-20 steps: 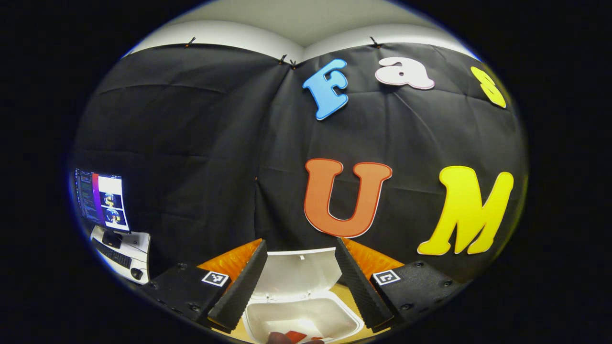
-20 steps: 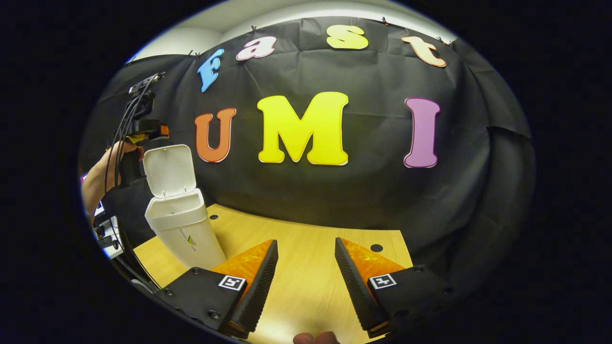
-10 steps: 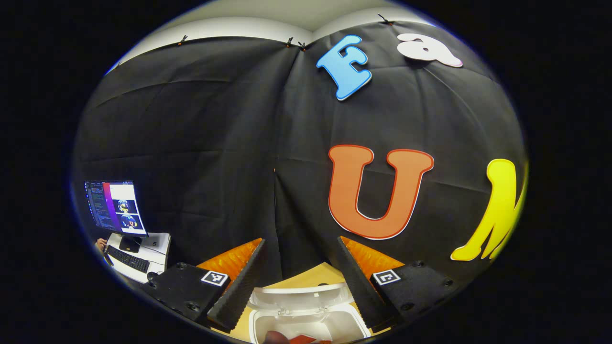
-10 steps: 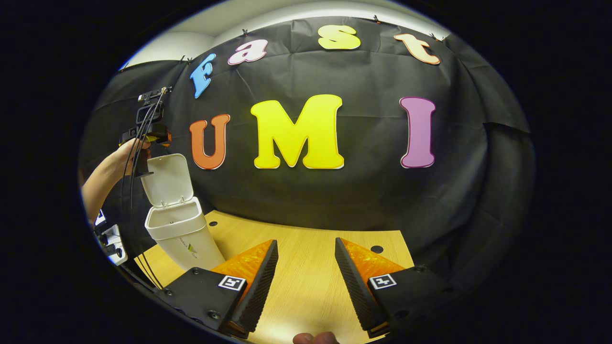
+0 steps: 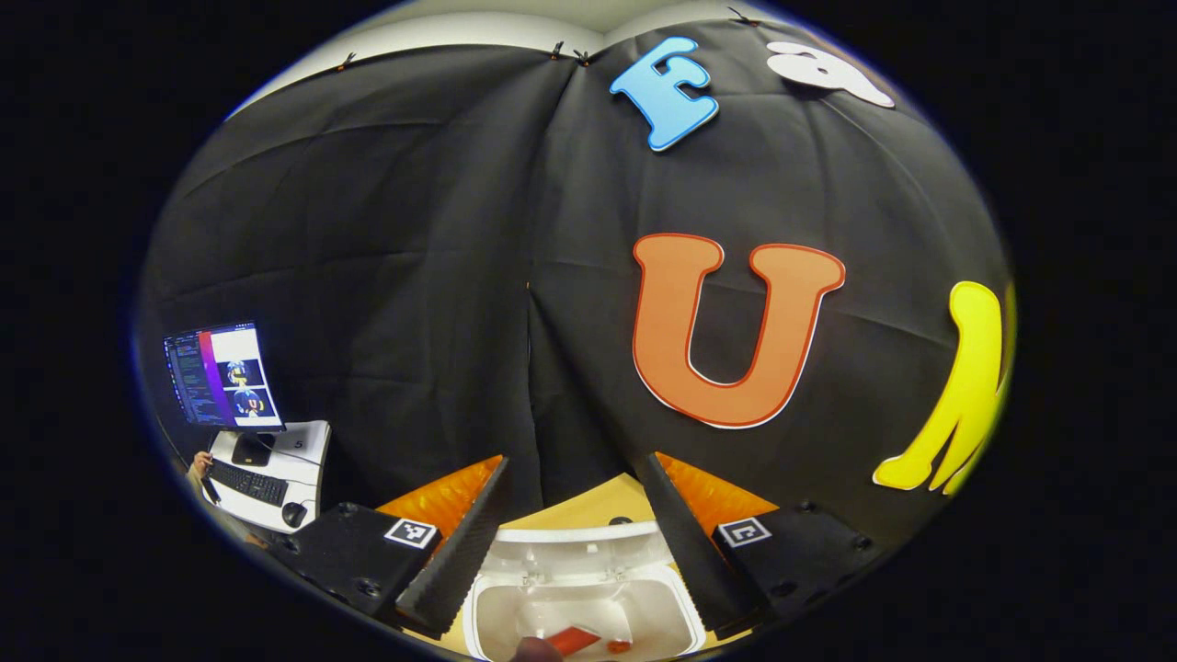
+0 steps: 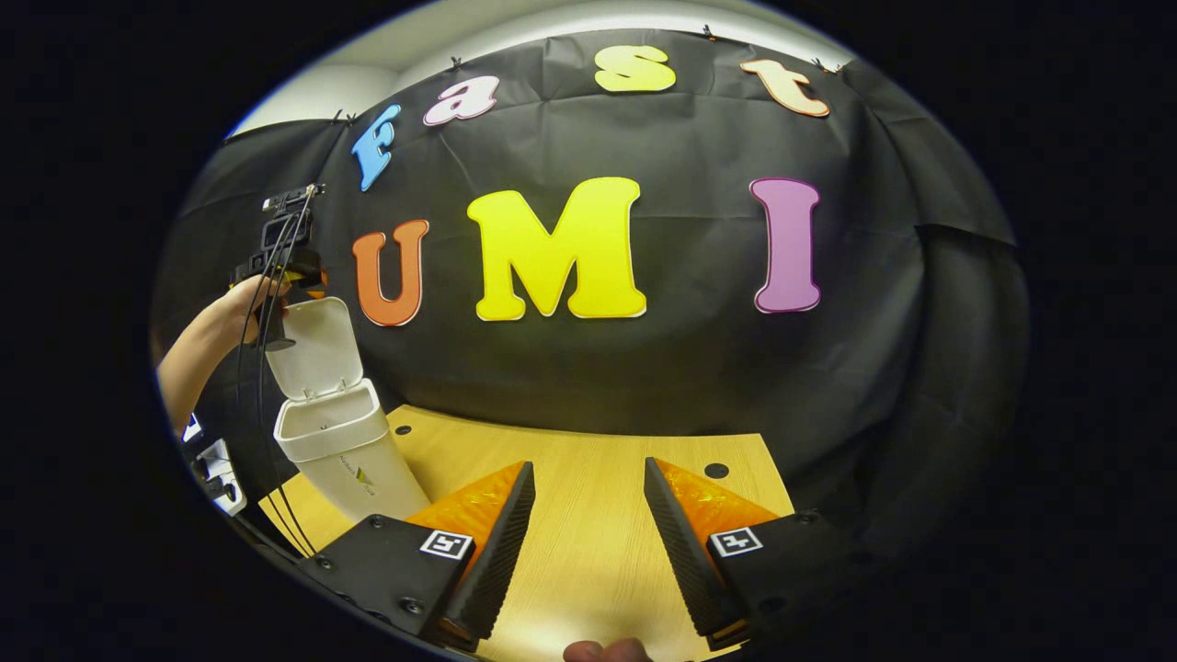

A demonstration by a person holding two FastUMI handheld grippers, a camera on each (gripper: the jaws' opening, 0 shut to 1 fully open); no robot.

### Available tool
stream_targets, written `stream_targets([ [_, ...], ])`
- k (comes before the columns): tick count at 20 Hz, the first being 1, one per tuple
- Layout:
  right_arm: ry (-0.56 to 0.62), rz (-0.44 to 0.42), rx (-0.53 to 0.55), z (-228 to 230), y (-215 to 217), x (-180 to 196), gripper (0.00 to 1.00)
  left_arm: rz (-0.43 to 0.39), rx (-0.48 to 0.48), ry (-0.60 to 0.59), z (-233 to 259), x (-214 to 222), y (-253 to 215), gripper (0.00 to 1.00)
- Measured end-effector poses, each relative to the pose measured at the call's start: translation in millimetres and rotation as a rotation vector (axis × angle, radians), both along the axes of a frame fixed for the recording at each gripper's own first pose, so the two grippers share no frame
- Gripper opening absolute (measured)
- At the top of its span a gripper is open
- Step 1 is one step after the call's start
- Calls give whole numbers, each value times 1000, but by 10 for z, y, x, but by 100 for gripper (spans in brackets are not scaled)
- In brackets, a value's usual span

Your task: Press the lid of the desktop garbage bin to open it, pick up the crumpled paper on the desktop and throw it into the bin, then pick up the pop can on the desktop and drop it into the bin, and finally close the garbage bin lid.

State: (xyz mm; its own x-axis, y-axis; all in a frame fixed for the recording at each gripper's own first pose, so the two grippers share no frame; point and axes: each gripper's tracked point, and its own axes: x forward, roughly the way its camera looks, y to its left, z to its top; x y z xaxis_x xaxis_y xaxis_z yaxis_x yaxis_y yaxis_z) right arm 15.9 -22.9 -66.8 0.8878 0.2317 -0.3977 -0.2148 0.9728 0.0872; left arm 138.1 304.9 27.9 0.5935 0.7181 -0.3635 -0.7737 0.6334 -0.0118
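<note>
The white desktop bin [image 6: 340,450] stands at the wooden table's left end with its lid [image 6: 311,348] swung up. In the left gripper view I look down into the bin [image 5: 685,621], past its raised lid [image 5: 579,544]. A red pop can [image 5: 575,639] lies inside; I cannot make out the paper. My left gripper [image 5: 572,464] is open and empty above the bin. In the right gripper view that left gripper [image 6: 280,267], held by a hand, hovers at the lid's top edge. My right gripper [image 6: 588,464] is open and empty over the table.
The wooden table [image 6: 588,552] stretches out in front of the right gripper, with small holes [image 6: 715,471] near its back edge. Off to the left stand a monitor [image 5: 221,377] and a keyboard [image 5: 244,483] on a white desk.
The left gripper has come down to the lid's top edge and its view now looks deeper into the bin. The right gripper has barely shifted.
</note>
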Motion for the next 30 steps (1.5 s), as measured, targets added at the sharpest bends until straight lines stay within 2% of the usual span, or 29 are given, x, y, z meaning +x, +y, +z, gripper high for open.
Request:
stream_targets([
  [5,-9,24,8,-15,-3,-68,78,-30,5,3,-84,-205,-366,95],
  [13,-58,78,2,101,34,-39,78,-101,-7,-4,-480,-598,-997,94],
  [18,-41,95,11,2,120,-103,78,-116,-28,-22,-730,-728,-1229,96],
  [27,-24,84,-11,-117,94,-175,78,-169,-6,35,-1249,-836,-1421,98],
  [30,-19,79,-11,-147,110,-203,78,-202,1,2,-1307,-824,-1452,98],
])
